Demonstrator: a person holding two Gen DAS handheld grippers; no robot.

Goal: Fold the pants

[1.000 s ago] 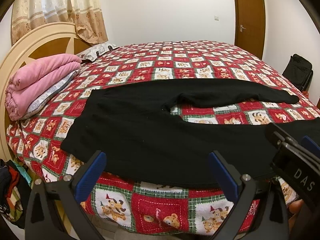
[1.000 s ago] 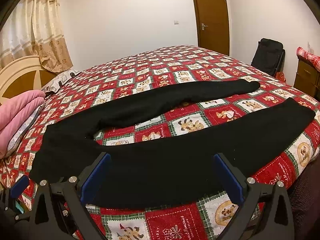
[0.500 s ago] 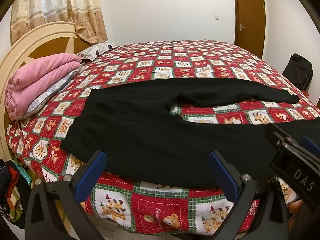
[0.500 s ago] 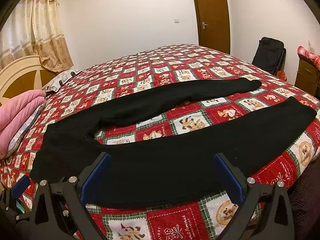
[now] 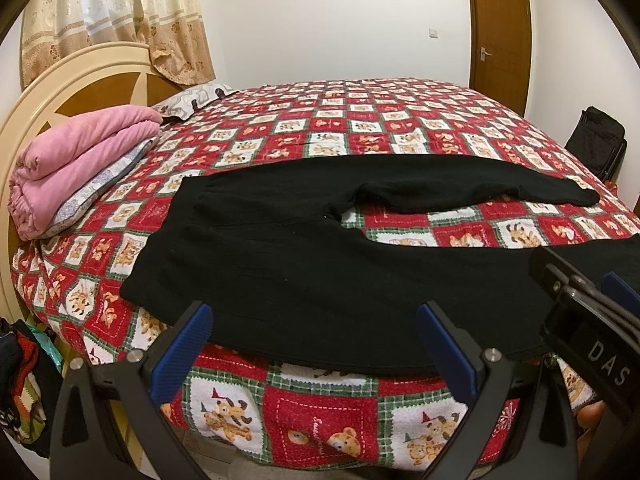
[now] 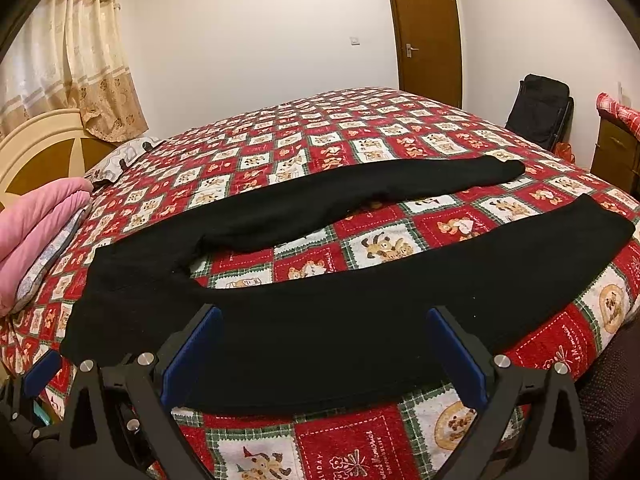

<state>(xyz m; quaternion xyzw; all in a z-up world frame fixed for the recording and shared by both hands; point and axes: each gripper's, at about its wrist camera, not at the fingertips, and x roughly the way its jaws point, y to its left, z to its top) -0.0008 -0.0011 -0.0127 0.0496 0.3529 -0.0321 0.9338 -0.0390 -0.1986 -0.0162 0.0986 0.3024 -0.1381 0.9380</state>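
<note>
While both grippers hover at the near bed edge, the scene reads so:

Pants (image 5: pixel 304 248): black, spread flat across the lower middle of the left wrist frame, waist toward the left, both legs running right; the far leg ends at the right of the frame, the near leg passes behind the other gripper.

Bed (image 5: pixel 360 120): covered by a red, white and green patchwork quilt with bear prints; it carries the pants.

Left gripper (image 5: pixel 314 344): at the bottom of its frame, blue-padded fingers spread wide, holding nothing, tips over the near hem of the pants' seat.

Right gripper (image 6: pixel 324 348): at the bottom of its frame, fingers likewise wide apart and empty, tips over the near leg.

Gap between legs: quilt shows through in the middle of the right wrist frame.

Pink blanket (image 5: pixel 76 160): folded, stacked on a pale patterned pillow at the left of the frame, beside the waist but apart from it.

Headboard (image 5: pixel 60 80): cream and brown, upper left.

Curtain (image 5: pixel 120 12): beige, upper left.

Door (image 6: pixel 426 32): brown, shut, upper right.

Black bag (image 6: pixel 538 112): on the floor at the right, beyond the bed.

Clothes heap (image 5: pixel 20 380): lower left, beside the bed.

In the way: nothing lies on the pants.
</note>
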